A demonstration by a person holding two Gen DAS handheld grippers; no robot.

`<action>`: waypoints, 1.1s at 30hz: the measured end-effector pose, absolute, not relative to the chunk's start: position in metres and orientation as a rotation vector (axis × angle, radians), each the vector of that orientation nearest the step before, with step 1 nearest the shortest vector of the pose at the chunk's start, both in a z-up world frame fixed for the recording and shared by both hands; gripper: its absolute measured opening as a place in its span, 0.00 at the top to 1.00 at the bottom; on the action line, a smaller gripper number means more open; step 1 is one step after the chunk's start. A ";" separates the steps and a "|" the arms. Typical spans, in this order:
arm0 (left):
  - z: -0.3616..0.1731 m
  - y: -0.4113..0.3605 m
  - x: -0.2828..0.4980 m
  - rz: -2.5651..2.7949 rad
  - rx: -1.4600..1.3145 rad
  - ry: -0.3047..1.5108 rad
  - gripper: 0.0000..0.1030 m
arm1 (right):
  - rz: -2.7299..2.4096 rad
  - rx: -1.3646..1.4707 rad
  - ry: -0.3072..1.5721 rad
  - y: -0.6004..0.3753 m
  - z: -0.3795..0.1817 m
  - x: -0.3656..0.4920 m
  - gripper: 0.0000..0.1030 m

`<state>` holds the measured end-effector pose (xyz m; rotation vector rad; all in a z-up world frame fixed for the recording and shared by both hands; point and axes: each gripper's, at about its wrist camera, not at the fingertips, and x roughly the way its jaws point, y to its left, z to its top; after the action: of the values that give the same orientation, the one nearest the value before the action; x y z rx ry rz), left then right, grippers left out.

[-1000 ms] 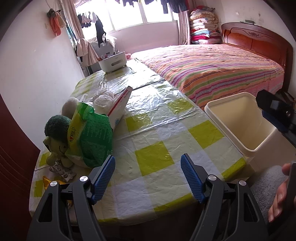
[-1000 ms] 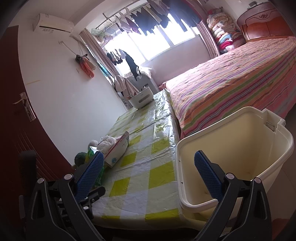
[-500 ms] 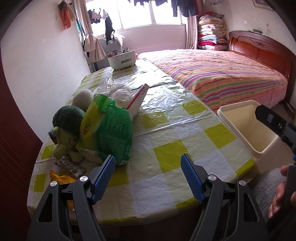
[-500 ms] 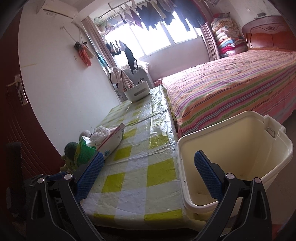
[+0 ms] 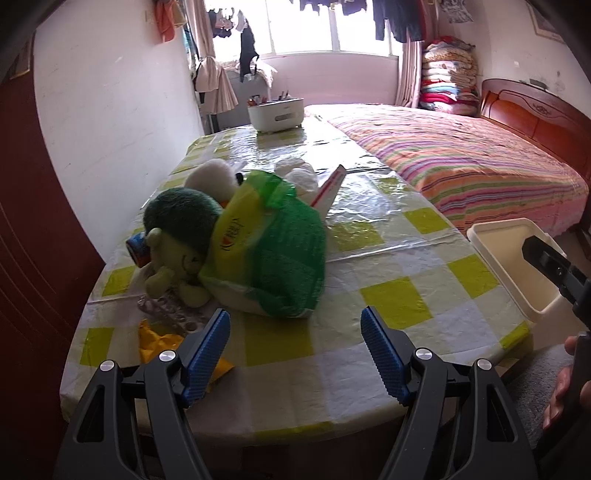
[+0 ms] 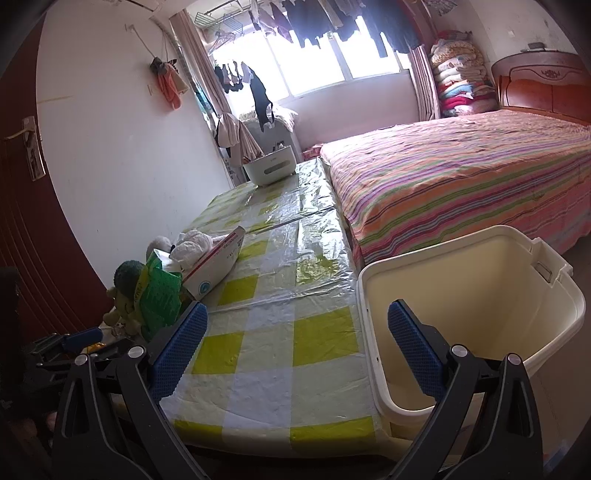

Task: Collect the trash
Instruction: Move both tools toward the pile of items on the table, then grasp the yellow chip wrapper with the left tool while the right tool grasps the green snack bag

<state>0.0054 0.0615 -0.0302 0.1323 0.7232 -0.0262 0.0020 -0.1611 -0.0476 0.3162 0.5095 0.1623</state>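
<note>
Green-yellow bag (image 5: 273,254); yellow-white checked tablecloth (image 5: 391,295); cream bin (image 6: 480,295)

A bright window (image 6: 332,62) with hanging clothes (image 6: 314,22) lights white walls (image 6: 110,129). A bed (image 6: 461,166) with a striped cover and wooden headboard (image 5: 535,118) touches the bench (image 6: 280,280). Folded blankets (image 6: 461,81) stack in the corner.

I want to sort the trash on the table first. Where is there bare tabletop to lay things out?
Free: the checked tablecloth between the green bag and the bin, and the stretch toward the white organizer. Crowded: the left edge around the plush toy, blister packs and yellow wrapper.
</note>
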 end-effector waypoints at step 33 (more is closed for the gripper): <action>-0.039 0.169 -0.024 0.185 -0.022 0.762 0.31 | 0.602 0.178 0.645 -0.026 -0.034 0.078 0.06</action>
<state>-0.0241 0.1693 -0.0395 -0.0222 0.7619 0.1850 0.0775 -0.0256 -0.0339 0.1782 0.6447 0.6017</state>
